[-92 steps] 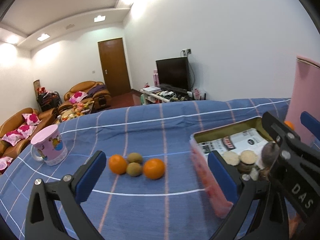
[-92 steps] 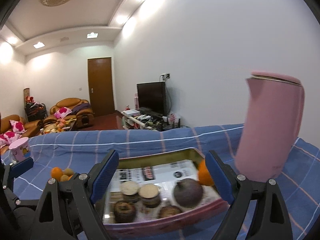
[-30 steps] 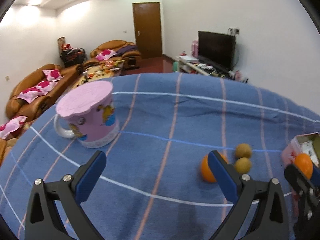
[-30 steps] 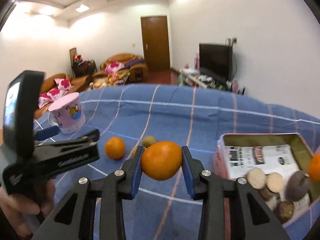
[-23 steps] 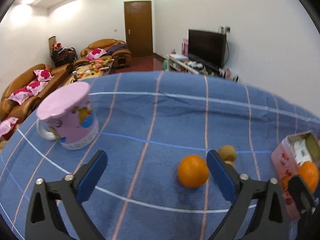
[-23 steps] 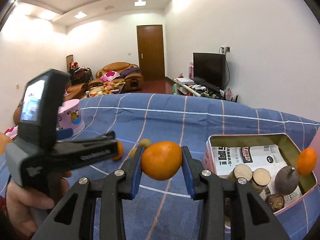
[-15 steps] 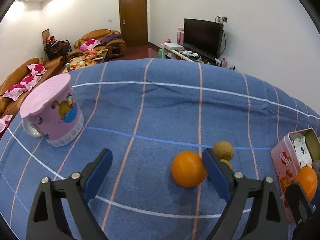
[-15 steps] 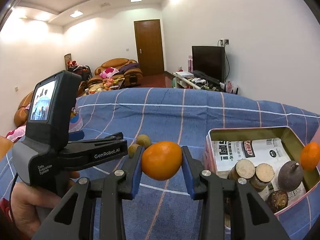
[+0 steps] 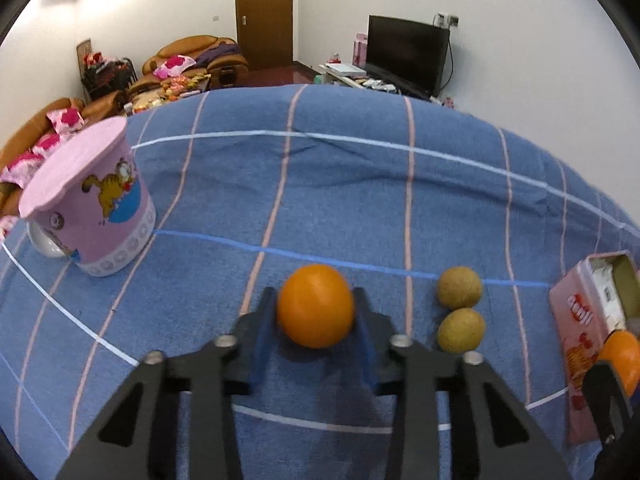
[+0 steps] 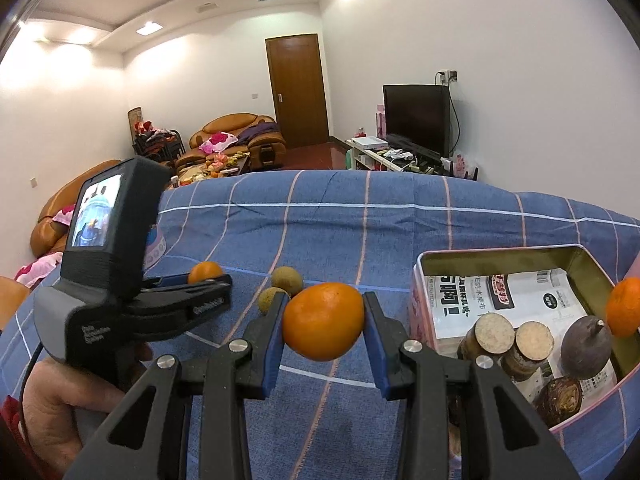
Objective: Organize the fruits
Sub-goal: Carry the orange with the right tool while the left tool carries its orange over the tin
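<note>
An orange (image 9: pixel 316 306) rests on the blue checked cloth, and my left gripper (image 9: pixel 316 300) is closing on it, its blue pads touching both sides. The right wrist view shows that left gripper (image 10: pixel 208 280) low at the left, with the same orange (image 10: pixel 205 271) at its tips. My right gripper (image 10: pixel 323 320) is shut on a second orange (image 10: pixel 323 326), held above the cloth just left of the pink tin (image 10: pixel 500 250). Two greenish-brown round fruits (image 9: pixel 459 287) (image 9: pixel 460 330) lie to the right of the left gripper.
Inside the tin are another orange (image 10: pixel 624 306), a printed packet and several brown cut pieces. A pink lidded cartoon mug (image 9: pixel 88 200) stands at the left. A person's hand (image 10: pixel 60 400) holds the left gripper's handle. Sofas, a door and a TV lie beyond the table.
My left gripper swung from the mug side toward the orange, came down over it, and its wide jaws closed in on it. The right gripper kept still, holding its orange.
</note>
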{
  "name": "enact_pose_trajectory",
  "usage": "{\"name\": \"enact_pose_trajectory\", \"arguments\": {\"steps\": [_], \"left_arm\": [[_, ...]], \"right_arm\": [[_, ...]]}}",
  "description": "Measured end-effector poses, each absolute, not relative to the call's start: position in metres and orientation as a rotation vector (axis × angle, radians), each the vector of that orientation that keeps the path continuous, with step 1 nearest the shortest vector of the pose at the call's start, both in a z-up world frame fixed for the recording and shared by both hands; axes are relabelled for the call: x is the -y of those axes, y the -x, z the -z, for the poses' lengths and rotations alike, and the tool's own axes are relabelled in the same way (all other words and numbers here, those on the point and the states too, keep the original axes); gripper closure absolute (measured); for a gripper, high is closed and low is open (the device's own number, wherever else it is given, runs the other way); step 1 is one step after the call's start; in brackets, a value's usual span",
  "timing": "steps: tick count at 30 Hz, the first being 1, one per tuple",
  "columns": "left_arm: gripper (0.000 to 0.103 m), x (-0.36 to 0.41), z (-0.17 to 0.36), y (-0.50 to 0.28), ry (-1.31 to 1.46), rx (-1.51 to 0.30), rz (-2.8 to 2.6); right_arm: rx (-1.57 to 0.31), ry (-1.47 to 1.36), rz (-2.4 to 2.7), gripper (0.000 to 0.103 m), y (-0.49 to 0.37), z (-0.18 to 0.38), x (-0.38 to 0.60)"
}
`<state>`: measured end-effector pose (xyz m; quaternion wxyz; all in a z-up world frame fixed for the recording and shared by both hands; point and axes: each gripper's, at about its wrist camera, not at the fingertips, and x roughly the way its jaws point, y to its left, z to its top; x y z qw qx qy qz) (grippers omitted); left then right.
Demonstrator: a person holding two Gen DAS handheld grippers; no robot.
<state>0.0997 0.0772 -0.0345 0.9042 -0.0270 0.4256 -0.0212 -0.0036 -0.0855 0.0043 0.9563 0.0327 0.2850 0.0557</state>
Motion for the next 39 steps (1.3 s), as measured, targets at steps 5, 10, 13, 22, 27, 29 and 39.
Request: {"name": "enact_pose_trajectory", "arguments": {"steps": [5, 10, 13, 22, 27, 29, 39], "left_arm": [[0.067, -0.089, 0.032, -0.089, 0.077, -0.847, -0.001], [0.067, -0.09, 0.02, -0.067, 0.036, -0.742, -0.066], [0.067, -0.087, 0.013, -0.055, -0.01, -0.684, -0.094], [0.067, -0.09, 0.006, -0.042, -0.008, -0.638, -0.116], [0.067, -0.082, 0.004, -0.035, -0.021, -0.61, -0.125], [0.067, -0.081, 0.004, -0.032, -0.026, -0.596, -0.13], [0.067, -0.076, 0.0, -0.01, -0.027, -0.558, -0.135]], "right_arm": [[-0.513, -0.063, -0.111, 0.065, 0.011, -0.01, 0.086], [-0.407, 0.038, -0.085, 0.065, 0.024, -0.018, 0.073], [-0.378, 0.072, -0.076, 0.065, 0.027, -0.02, 0.068], [-0.38, 0.057, -0.068, 0.065, 0.023, -0.021, 0.073], [-0.363, 0.081, -0.061, 0.064, 0.028, -0.021, 0.067], [-0.363, 0.074, -0.054, 0.065, 0.029, -0.021, 0.07], [-0.372, 0.063, -0.037, 0.064, 0.047, -0.022, 0.075]]}}
